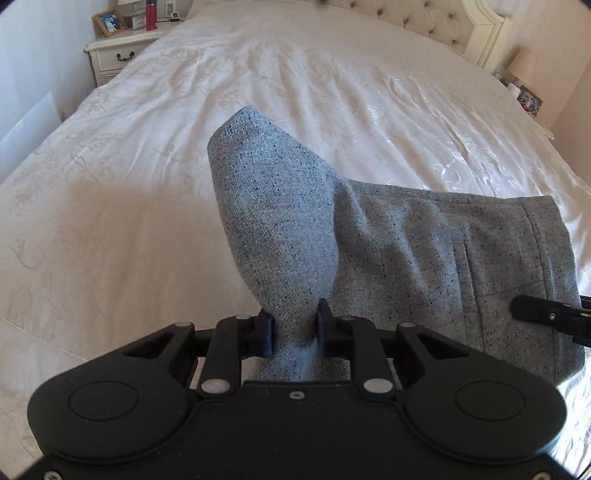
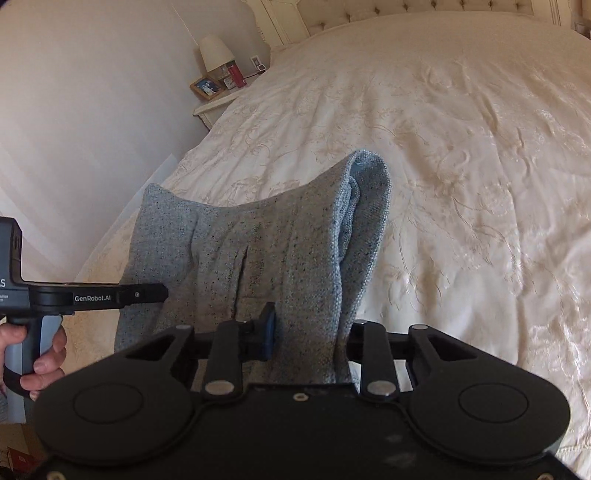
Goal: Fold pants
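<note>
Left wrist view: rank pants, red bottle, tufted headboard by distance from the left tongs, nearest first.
1. Pants: clamped in the left tongs, dead centre.
2. Red bottle: far upper left, on the nightstand beside the bed.
3. Tufted headboard: top right, at the bed's far end.

Bottle and headboard are close to call; the bottle looks slightly nearer.

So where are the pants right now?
The grey pants are held up over the white bed, gripped by the left claw and the right claw, with the nightstand far beyond.
</note>
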{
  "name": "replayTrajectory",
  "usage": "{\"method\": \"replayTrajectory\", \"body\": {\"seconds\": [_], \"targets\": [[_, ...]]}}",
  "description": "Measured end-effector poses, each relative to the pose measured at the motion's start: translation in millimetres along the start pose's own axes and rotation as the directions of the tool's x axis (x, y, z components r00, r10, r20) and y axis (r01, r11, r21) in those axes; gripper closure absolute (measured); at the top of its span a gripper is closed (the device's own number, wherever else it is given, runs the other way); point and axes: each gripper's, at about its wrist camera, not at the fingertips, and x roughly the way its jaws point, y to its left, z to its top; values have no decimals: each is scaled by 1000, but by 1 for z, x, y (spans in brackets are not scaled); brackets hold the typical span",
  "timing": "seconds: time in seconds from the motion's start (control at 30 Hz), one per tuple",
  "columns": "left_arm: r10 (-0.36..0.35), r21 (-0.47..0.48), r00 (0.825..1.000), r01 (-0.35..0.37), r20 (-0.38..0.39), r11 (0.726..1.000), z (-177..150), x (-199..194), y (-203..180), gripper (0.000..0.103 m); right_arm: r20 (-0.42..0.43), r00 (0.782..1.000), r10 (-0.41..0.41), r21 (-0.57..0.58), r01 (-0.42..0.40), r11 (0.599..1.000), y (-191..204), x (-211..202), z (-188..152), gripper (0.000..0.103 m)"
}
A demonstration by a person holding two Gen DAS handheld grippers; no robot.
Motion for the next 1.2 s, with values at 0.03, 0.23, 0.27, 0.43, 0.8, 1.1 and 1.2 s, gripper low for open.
{"method": "replayTrajectory", "body": {"seconds": [0.03, 0.23, 0.27, 0.43, 0.8, 1.1, 1.2], "targets": [[47, -7, 999, -47, -13, 999, 7, 7, 4, 60, -14, 998, -55, 0, 55, 998, 2, 13, 7, 65], [181, -116, 980, -190, -77, 975, 10, 17, 22, 62, -34, 976, -213, -7, 213, 977, 15, 27, 12, 63], [176, -120, 981, -185, -82, 975, 7, 12, 21, 61, -30, 978, -208, -18, 207, 978, 20, 22, 10, 63], [208, -76, 975, -213, -75, 974, -7, -18, -1, 60, 8, 981, -195, -93, 195, 976, 45, -13, -4, 63], [211, -56, 977, -212, -22, 976, -38, -88, -54, 49, 61, 977, -205, -112, 211, 971, 77, -86, -35, 64], [213, -58, 977, -212, 8, 975, -50, -118, -73, 49, 97, 973, -207, -139, 220, 966, 89, -123, -53, 64], [220, -65, 975, -219, 19, 974, -52, -125, -75, 49, 108, 973, -202, -139, 216, 966, 89, -130, -54, 64]]}}
